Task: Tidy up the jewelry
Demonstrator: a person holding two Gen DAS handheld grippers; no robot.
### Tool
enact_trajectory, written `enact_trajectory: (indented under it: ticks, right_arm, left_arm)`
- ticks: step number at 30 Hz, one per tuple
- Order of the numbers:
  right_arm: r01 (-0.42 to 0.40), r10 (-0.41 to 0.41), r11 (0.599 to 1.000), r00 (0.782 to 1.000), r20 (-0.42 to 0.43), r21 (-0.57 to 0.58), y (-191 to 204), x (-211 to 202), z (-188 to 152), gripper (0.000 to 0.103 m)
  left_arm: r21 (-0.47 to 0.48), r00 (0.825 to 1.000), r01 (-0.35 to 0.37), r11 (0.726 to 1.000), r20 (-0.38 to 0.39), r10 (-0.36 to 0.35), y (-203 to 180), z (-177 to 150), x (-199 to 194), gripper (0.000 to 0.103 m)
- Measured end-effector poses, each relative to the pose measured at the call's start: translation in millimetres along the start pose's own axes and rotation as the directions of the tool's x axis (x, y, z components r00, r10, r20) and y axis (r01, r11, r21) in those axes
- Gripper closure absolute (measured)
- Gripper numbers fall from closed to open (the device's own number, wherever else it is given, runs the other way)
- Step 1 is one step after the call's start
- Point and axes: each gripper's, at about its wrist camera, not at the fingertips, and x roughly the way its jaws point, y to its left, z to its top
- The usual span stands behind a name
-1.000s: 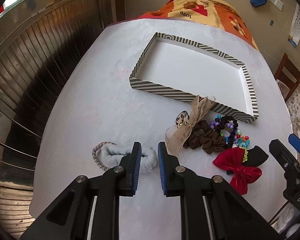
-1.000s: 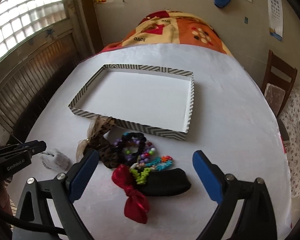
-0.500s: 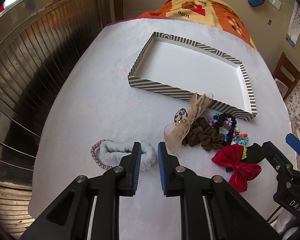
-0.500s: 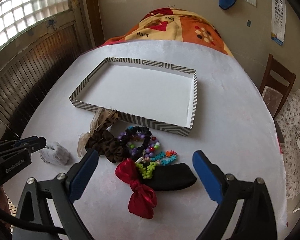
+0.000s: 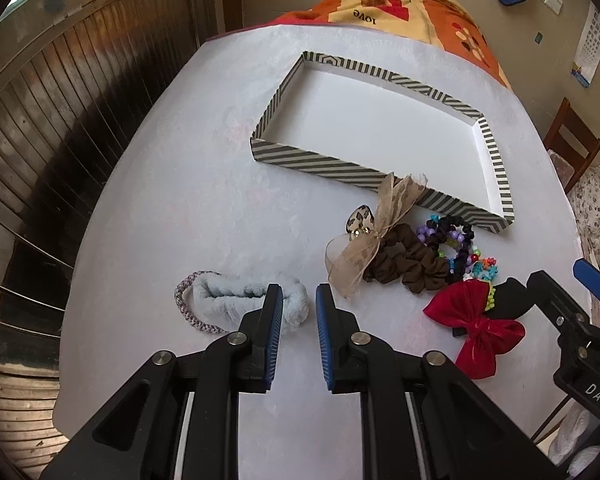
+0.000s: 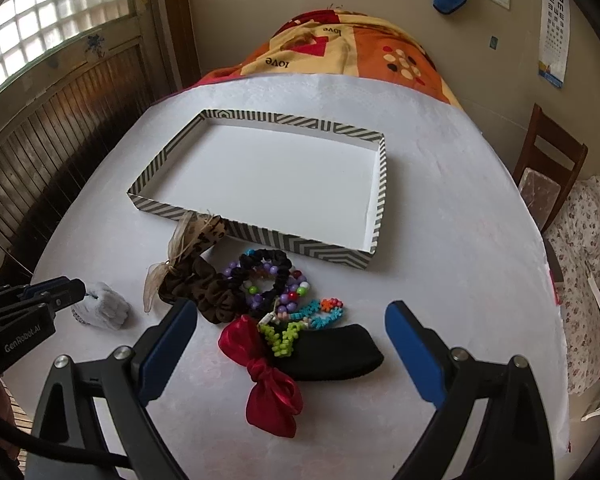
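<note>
A striped shallow box (image 5: 324, 162) (image 6: 256, 236) lies empty on the white table. Before it lies a pile: brown scrunchie with a sheer bow (image 5: 404, 264) (image 6: 204, 284), beaded bracelets (image 6: 276, 280), a red bow (image 5: 476, 328) (image 6: 268, 376), a black band (image 6: 336, 352). A pale blue fuzzy band (image 5: 240, 300) (image 6: 104, 308) lies apart to the left. My left gripper (image 5: 298, 304) is narrowly open, just above the fuzzy band's right end, holding nothing. My right gripper (image 6: 292, 320) is wide open over the red bow and black band.
A patterned orange blanket (image 6: 340, 52) covers the table's far end. A wooden chair (image 6: 548, 168) stands at the right. Wooden wall panelling (image 5: 60, 120) runs along the left. The table's near edge is close below both grippers.
Both grippers have moved slightly forward and lower toward the pile. The right gripper shows further into the left view. Nothing has been taken hold of.
</note>
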Motion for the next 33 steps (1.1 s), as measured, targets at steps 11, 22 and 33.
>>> enact_trajectory:
  ticks: [11,22,33]
  right_arm:
    - [0.005,-0.005,1.000,1.000,-0.008,-0.004,-0.2,1.8,0.5,0.006]
    - [0.004,-0.004,1.000,1.000,-0.015,-0.015,-0.7,0.6,-0.2,0.006]
    - [0.003,-0.004,1.000,1.000,-0.025,-0.029,1.1,2.7,0.0,0.006]
  left_arm:
    - [0.008,1.000,0.000,1.000,0.002,0.000,0.9,-0.4,0.3,0.094]
    - [0.005,1.000,0.011,1.000,-0.002,-0.011,3.0,0.2,-1.8,0.094]
    - [-0.007,1.000,0.011,1.000,-0.008,-0.011,5.7,-1.4,-2.2,0.094]
